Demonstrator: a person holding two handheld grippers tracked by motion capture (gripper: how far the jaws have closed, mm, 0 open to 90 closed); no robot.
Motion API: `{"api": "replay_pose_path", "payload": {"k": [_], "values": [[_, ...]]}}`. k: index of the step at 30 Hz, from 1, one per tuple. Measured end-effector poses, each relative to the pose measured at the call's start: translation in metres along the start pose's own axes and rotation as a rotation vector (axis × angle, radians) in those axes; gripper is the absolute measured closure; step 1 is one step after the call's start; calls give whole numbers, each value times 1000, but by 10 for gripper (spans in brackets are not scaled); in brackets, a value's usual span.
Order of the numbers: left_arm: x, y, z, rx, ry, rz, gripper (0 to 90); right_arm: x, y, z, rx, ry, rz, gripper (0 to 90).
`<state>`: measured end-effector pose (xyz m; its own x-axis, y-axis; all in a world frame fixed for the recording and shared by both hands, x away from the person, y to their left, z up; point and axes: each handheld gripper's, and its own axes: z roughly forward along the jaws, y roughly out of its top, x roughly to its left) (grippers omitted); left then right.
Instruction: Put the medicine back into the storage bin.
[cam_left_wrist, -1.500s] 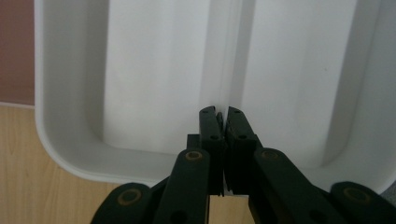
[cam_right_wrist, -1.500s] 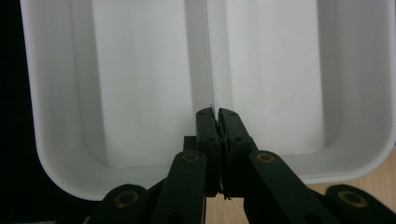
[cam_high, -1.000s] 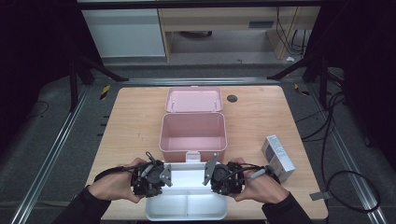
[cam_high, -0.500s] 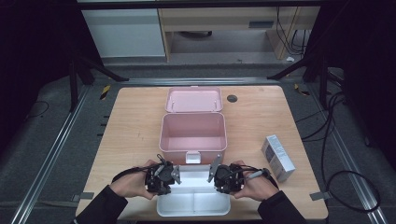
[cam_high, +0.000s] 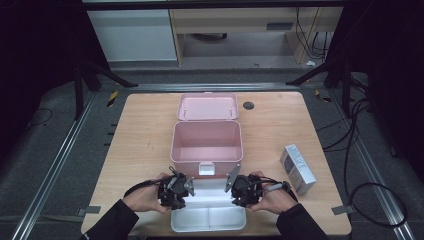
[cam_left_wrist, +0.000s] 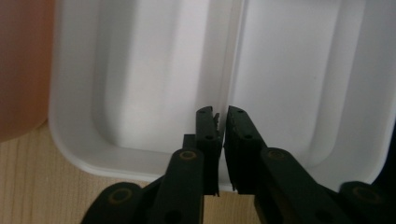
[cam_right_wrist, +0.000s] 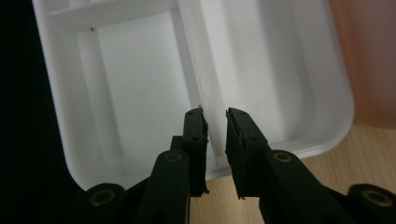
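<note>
White divided tray (cam_high: 210, 220) lies flat on the wooden table (cam_high: 140, 135) at the bottom centre of the high view, just in front of the open pink storage box (cam_high: 206, 141), whose raised lid (cam_high: 207, 106) stands behind it. An inner wall splits the tray into compartments.

Left gripper (cam_high: 186, 184) is at the tray's left end, right gripper (cam_high: 231, 181) at its right end, each held in a hand coming up from the bottom edge of the frame.

In the left gripper view, the left gripper (cam_left_wrist: 222, 116) has its jaws standing astride the tray's (cam_left_wrist: 74, 154) end wall where the divider meets it, with a narrow gap between them; they have just been opening and the pads no longer press the wall.

In the right gripper view, the right gripper (cam_right_wrist: 215, 114) shows a slightly wider gap over the same kind of ridge on the tray (cam_right_wrist: 336, 135); its jaws have likewise just been opening, grip released.

A small white and grey carton (cam_high: 297, 169) lies on the table at the right, well apart from the tray.
</note>
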<state>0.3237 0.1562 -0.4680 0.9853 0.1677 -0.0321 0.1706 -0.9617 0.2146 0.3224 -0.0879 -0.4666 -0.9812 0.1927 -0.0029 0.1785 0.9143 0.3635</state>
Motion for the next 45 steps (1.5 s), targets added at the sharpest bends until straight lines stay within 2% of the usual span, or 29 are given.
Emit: {"api": "replay_pose_path", "payload": {"k": [3, 4, 7, 8, 10, 12, 14, 15, 16, 18, 23, 26, 27, 28, 30, 31, 33, 35, 37, 39, 41, 45], "values": [[-1, -6, -12, -78, 25, -50, 729, -2, -4, -15, -62, -20, 34, 706], [-1, -8, -15, -90, 37, -57, 690, -4, -7, -21, -93, -33, 52, 672], [-2, -18, -25, -148, 77, -116, 585, -10, -16, -36, -148, -85, 108, 609], [-1, -21, -27, -158, 75, -129, 552, -14, -21, -41, -177, -115, 142, 565], [1, -30, -28, -180, 88, -182, 511, -20, -27, -48, -210, -153, 190, 544], [4, -38, -30, -204, 110, -233, 441, -28, -33, -55, -240, -225, 261, 489], [8, -48, -32, -250, 145, -302, 407, -37, -40, -62, -267, -274, 320, 439], [11, -54, -34, -276, 178, -346, 390, -41, -42, -66, -277, -300, 355, 422], [13, -58, -36, -294, 204, -372, 372, -47, -46, -70, -289, -331, 393, 396], [18, -67, -41, -353, 273, -448, 326, -55, -49, -76, -312, -372, 433, 365], [30, -83, -50, -453, 394, -649, 282, -75, -56, -94, -350, -490, 545, 302], [34, -89, -48, -478, 431, -705, 257, -80, -63, -101, -374, -532, 612, 270], [36, -93, -46, -484, 449, -734, 249, -81, -65, -102, -375, -545, 621, 259], [37, -95, -44, -495, 449, -756, 250, -81, -70, -103, -358, -561, 649, 242], [39, -100, -43, -501, 459, -789, 245, -81, -78, -104, -352, -589, 676, 239], [39, -102, -42, -508, 480, -801, 244, -81, -83, -104, -354, -586, 701, 238], [39, -105, -42, -516, 493, -816, 244, -81, -92, -103, -341, -584, 736, 232], [39, -107, -41, -520, 509, -822, 245, -83, -101, -101, -316, -601, 767, 234], [38, -110, -38, -511, 533, -819, 249, -84, -107, -98, -295, -595, 791, 230], [39, -113, -36, -506, 536, -829, 252, -84, -113, -93, -269, -595, 807, 233], [41, -116, -33, -520, 513, -839, 257, -83, -119, -87, -247, -581, 822, 234], [43, -116, -29, -503, 511, -835, 262, -83, -132, -77, -197, -564, 859, 245]]}}
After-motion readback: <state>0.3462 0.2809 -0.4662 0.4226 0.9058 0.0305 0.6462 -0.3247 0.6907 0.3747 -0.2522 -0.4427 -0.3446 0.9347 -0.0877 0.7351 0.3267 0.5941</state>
